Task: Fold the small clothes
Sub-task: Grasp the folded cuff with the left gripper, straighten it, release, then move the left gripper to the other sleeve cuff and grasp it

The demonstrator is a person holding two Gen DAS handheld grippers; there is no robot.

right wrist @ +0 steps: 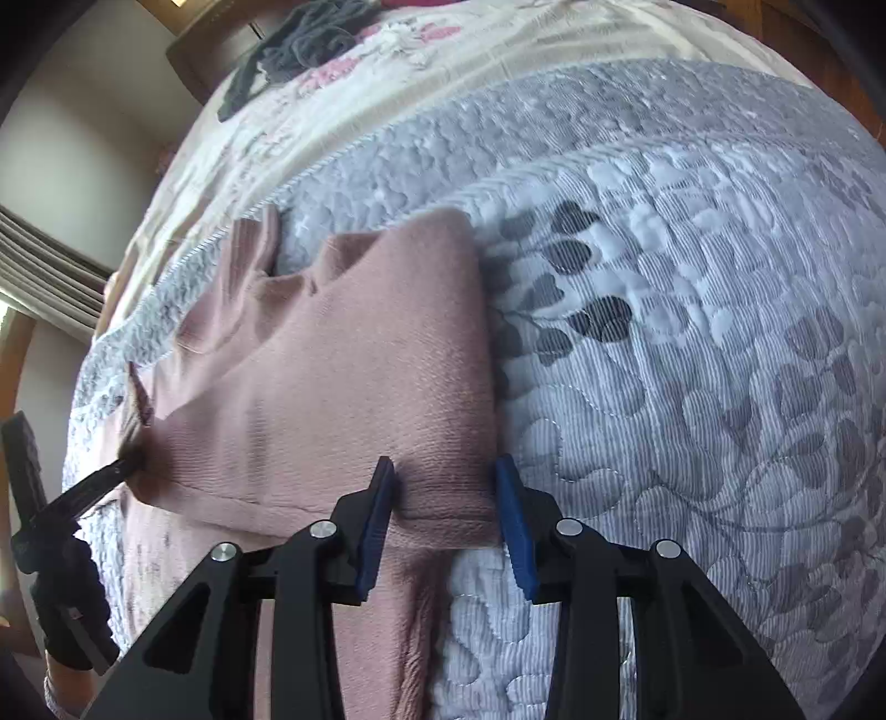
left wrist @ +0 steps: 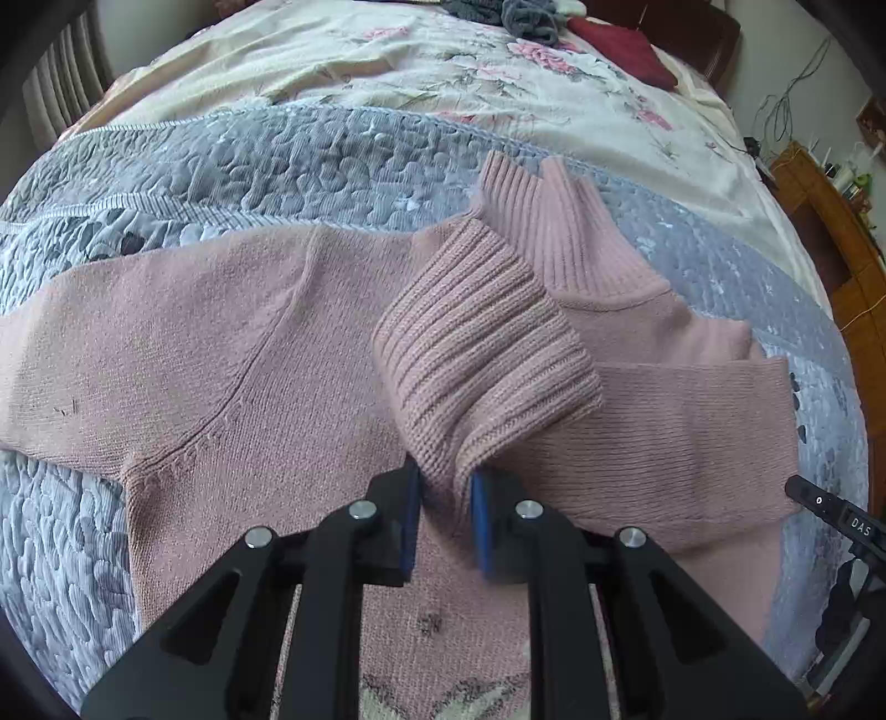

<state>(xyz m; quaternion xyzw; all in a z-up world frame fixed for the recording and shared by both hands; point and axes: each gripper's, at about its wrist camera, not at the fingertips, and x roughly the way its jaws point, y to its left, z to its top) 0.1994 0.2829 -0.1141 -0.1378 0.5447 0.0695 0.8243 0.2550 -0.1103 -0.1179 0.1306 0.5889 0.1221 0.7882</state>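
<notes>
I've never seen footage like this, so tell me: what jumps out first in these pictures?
A dusty-pink knit sweater sprawls over a grey quilted bedspread. The left gripper pinches its ribbed cuff, with the sleeve folded across the body. The right gripper, jaws apart, straddles the sweater's folded edge near the bedspread.

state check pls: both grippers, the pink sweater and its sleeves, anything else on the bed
left gripper: shut on the ribbed cuff
right gripper: open, jaws either side of the folded sleeve edge
pink sweater: spread on the quilt, partly folded
right sleeve: folded across the body
left sleeve: laid out to the side, unfolded
grey garment: crumpled, far end of bed
</notes>
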